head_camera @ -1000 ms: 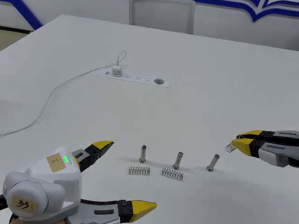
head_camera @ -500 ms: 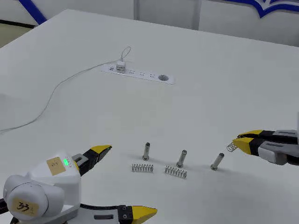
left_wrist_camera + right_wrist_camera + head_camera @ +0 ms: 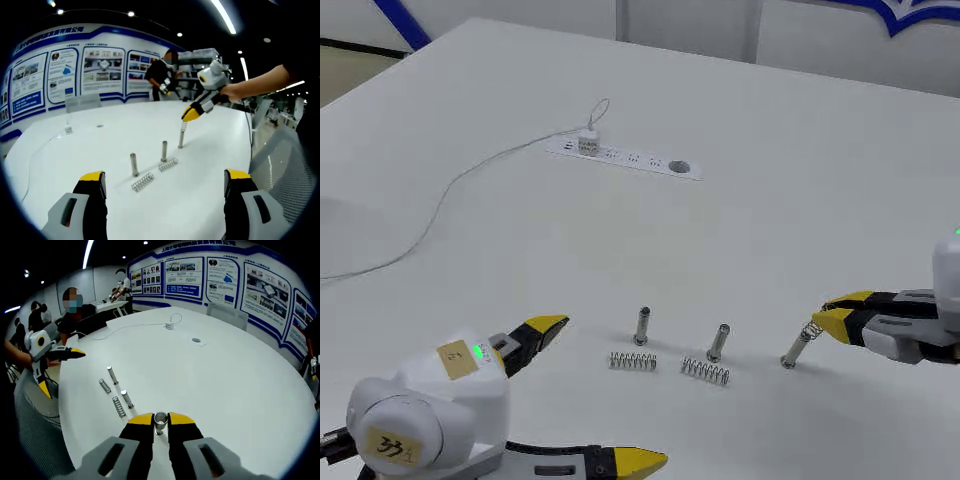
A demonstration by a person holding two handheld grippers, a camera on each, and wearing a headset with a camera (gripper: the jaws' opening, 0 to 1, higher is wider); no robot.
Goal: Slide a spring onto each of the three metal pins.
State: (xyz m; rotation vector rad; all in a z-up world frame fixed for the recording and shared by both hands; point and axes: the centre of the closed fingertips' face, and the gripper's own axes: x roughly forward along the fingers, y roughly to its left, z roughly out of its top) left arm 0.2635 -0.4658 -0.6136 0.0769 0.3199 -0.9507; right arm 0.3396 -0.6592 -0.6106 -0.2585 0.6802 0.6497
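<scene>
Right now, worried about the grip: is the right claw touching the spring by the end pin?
Touching. The right gripper view shows the spring pinched between the yellow tips of the right claw, with no gap.

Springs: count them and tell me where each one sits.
3. The first spring lies on the table before the left pin, the second spring before the middle pin; the third spring is clamped in the right gripper at the right pin's top.

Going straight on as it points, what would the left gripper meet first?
The left gripper would probably meet the nearer loose spring first, lying in front of the left pin; depth is unclear.
</scene>
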